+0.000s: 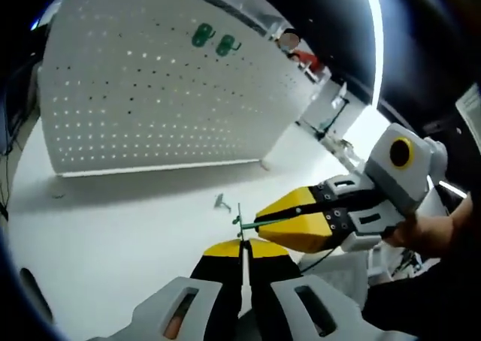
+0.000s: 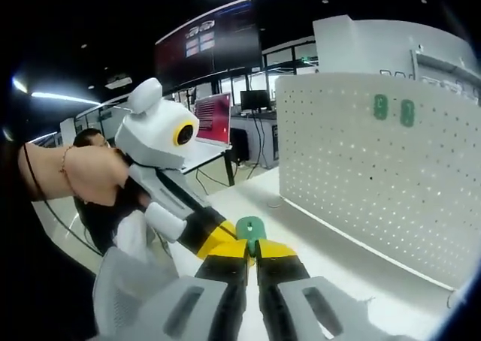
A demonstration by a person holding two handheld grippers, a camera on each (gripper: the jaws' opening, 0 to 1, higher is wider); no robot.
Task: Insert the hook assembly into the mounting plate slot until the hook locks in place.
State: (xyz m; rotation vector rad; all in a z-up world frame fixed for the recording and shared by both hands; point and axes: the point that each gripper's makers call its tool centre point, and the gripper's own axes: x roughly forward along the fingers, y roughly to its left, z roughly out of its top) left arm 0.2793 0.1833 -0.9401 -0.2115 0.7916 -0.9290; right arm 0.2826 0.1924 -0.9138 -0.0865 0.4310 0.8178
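Fingers [image 2: 225,249] apparently pinch hook [image 2: 251,227].

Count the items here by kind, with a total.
Pegboard: 1
Mounted green plates: 2
Held green plate: 1
Thin hook rod: 1
Loose small grey part: 1
Total: 6

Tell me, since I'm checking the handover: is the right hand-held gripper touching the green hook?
Touching. In the left gripper view, the right hand-held gripper is closed on the green hook.
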